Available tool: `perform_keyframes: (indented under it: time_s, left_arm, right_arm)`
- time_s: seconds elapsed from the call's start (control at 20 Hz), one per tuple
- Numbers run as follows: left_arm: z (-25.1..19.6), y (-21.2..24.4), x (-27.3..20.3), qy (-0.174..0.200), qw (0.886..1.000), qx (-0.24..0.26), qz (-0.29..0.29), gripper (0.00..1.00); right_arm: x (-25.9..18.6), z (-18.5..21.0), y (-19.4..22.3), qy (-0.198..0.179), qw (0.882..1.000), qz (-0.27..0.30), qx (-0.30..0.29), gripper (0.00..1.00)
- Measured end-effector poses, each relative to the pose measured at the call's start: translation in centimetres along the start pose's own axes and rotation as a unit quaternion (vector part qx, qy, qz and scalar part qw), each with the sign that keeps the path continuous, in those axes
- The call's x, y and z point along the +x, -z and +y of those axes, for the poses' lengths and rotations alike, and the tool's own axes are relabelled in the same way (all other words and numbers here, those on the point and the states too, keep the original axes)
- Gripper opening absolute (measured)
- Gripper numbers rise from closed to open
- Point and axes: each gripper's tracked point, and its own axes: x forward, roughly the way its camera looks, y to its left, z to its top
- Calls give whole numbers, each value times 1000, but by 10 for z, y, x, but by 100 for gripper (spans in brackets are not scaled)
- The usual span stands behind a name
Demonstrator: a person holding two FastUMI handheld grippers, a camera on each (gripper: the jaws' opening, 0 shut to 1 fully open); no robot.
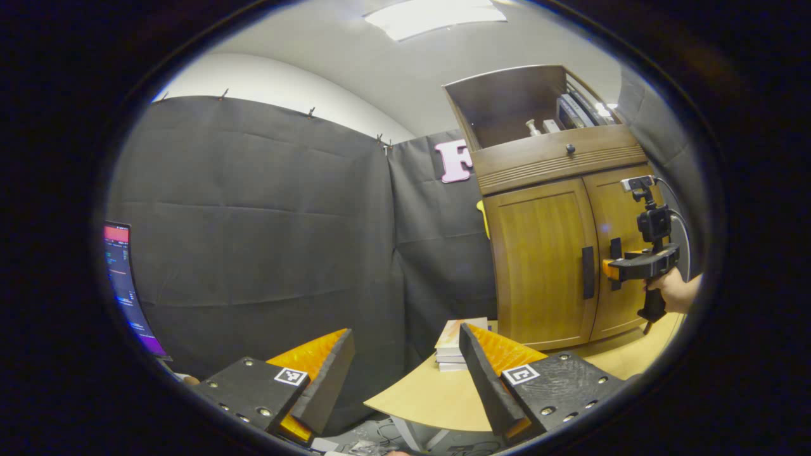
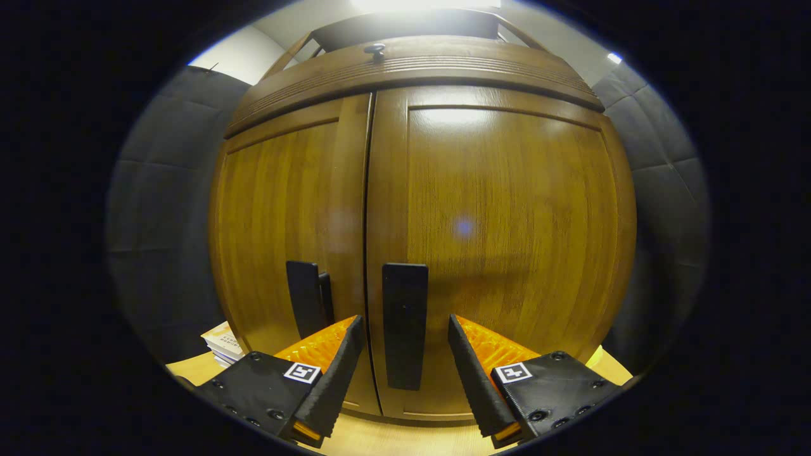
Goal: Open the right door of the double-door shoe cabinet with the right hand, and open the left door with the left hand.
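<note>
A brown wooden shoe cabinet (image 1: 545, 253) stands on a light table, both doors closed. In the right gripper view the right door (image 2: 500, 240) is close ahead, and its black handle (image 2: 404, 323) sits between the open fingers of my right gripper (image 2: 400, 354), untouched. The left door (image 2: 285, 221) has its own black handle (image 2: 307, 297). In the left gripper view my left gripper (image 1: 405, 373) is open and empty, well left of the cabinet and off the table edge. That view also shows the right gripper (image 1: 611, 269) held by a hand (image 1: 675, 291) at the right door's handle.
A stack of books (image 1: 453, 345) lies on the table (image 1: 431, 396) left of the cabinet. A drawer with a knob (image 1: 570, 149) and an open shelf holding items top the cabinet. A lit monitor (image 1: 123, 278) stands far left.
</note>
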Motion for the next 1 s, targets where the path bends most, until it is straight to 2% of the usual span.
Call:
perform_keyframes:
  time_s: [0.05,0.2,0.25,0.35,0.4,0.45,0.5,0.7,1.0]
  left_arm:
    - [1,1,2,-3,1000,0,3,95]
    - [2,4,2,-5,1000,-1,9,95]
    - [2,3,2,-4,1000,-1,8,95]
    - [2,3,2,0,1000,0,7,95]
    - [1,3,2,3,1000,-1,6,95]
    - [1,2,2,7,1000,-3,5,95]
    - [1,3,2,11,1000,-4,4,95]
    - [-3,-1,2,29,1000,-8,-9,95]
    - [-11,-7,-3,67,997,-17,-17,95]
  right_arm:
    - [5,0,2,0,1000,4,1,82]
    - [12,1,4,6,1000,8,10,46]
    - [12,2,3,6,1000,11,10,45]
    - [13,1,4,13,1000,9,2,34]
    - [13,2,4,12,1000,8,1,22]
    - [17,2,5,10,1000,10,11,25]
    - [13,2,6,6,1000,15,12,12]
    - [6,3,4,4,1000,12,18,12]
    - [-26,3,9,-5,1000,7,19,12]
